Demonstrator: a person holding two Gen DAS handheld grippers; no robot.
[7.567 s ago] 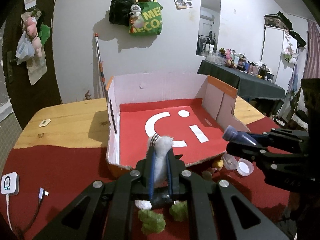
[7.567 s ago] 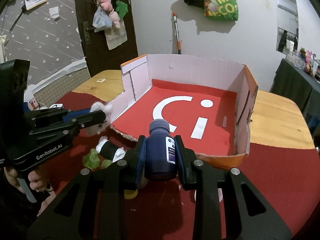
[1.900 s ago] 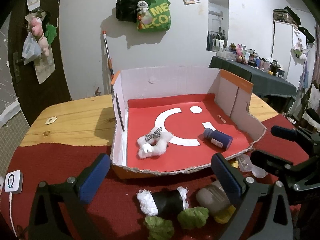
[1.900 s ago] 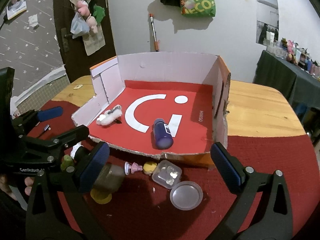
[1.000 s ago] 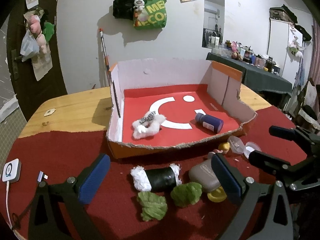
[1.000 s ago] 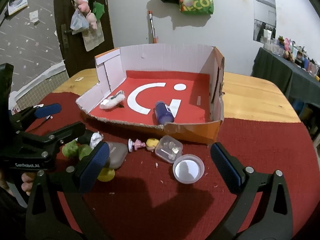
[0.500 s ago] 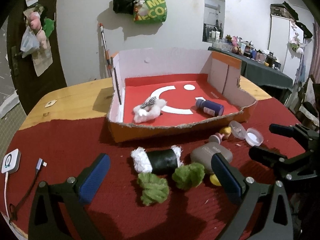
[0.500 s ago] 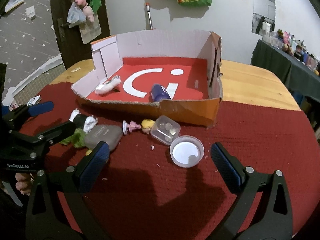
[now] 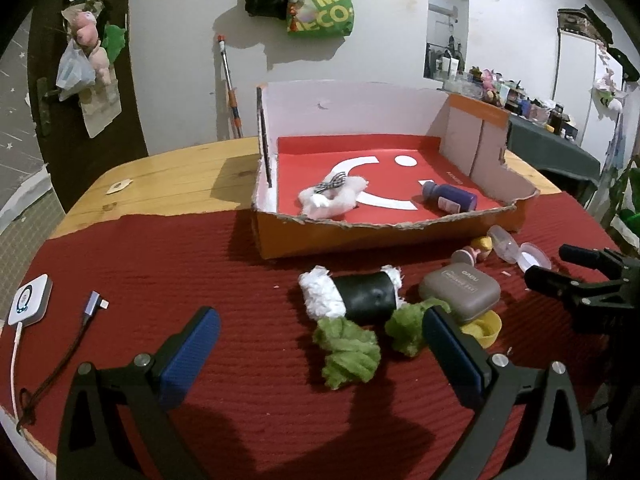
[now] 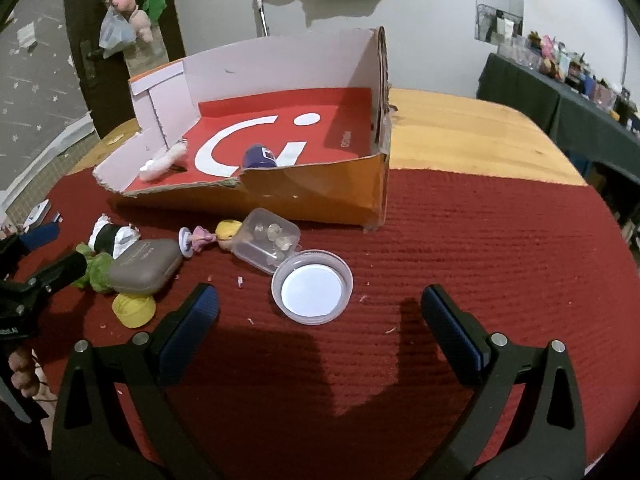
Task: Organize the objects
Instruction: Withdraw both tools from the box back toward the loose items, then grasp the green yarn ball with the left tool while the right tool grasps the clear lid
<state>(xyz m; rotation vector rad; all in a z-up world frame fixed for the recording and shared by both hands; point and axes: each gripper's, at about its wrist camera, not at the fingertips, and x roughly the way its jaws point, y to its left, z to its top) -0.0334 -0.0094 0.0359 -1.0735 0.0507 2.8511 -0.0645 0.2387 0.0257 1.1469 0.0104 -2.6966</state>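
Observation:
An open cardboard box [image 9: 360, 236] [image 10: 320, 196] with a red floor holds a white fluffy scrunchie [image 9: 332, 196] [image 10: 164, 160] and a purple bottle [image 9: 450, 196] [image 10: 260, 156]. On the red mat in front lie a black-and-white plush roll [image 9: 352, 290] [image 10: 110, 238], green plush pieces [image 9: 348, 350], a grey case [image 9: 460, 288] [image 10: 144, 266], a yellow cap [image 10: 134, 308], a small pink doll [image 10: 208, 236], a clear container [image 10: 268, 240] and its round lid [image 10: 312, 286]. My left gripper [image 9: 320, 344] is open just short of the green plush. My right gripper [image 10: 320, 312] is open near the lid.
A white charger with a cable [image 9: 30, 298] lies at the mat's left edge. Bare wooden tabletop [image 10: 460, 132] extends behind and right of the box. A dark-clothed side table [image 9: 560, 152] with clutter stands at the right wall. Bags hang on the wall.
Both grippers, which earlier held the scrunchie and the bottle, released them in the box and opened. Since then both have drawn back and lowered toward the items on the mat.

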